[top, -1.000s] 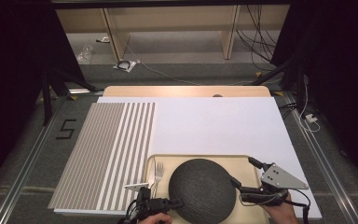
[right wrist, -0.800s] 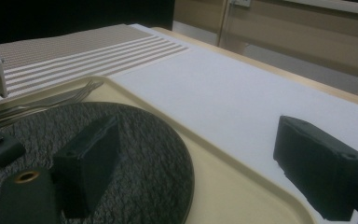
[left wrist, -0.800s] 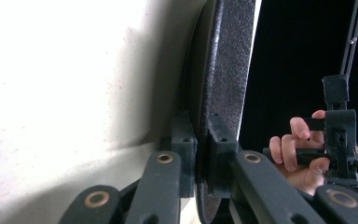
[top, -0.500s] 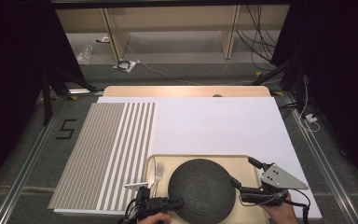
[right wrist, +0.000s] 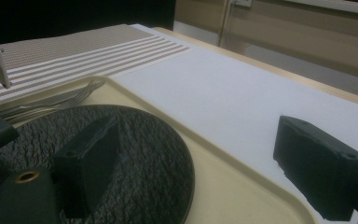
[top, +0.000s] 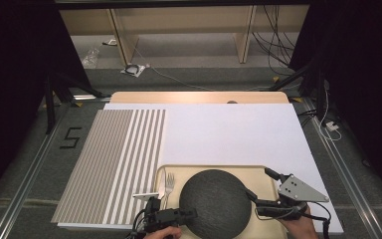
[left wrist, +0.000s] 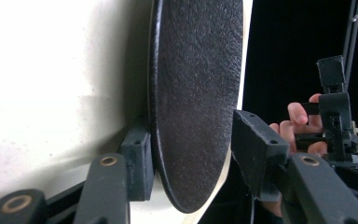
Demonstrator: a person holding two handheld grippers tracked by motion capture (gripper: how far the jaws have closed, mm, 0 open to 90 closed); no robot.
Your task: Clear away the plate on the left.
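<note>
A round dark plate (top: 215,203) lies on a cream tray (top: 214,170) at the near edge of the table. The plate covers most of the tray.

The left gripper (top: 189,214) is at the plate's left rim. Its jaws have just been opening. The rim sits between them: one pad (left wrist: 137,163) is tight beside the plate's underside, and the other pad (left wrist: 254,149) stands away from the top, so nothing is pinched.

The right gripper (top: 258,185) is at the plate's right side. Its jaws are spread wide, one finger (right wrist: 91,161) over the plate and the other (right wrist: 319,165) past the tray's far rim.

A fork (top: 169,183) lies on the tray just left of the plate, close to the left gripper. A striped mat (top: 112,159) lies left of the tray, and a white sheet (top: 234,132) lies behind it.
</note>
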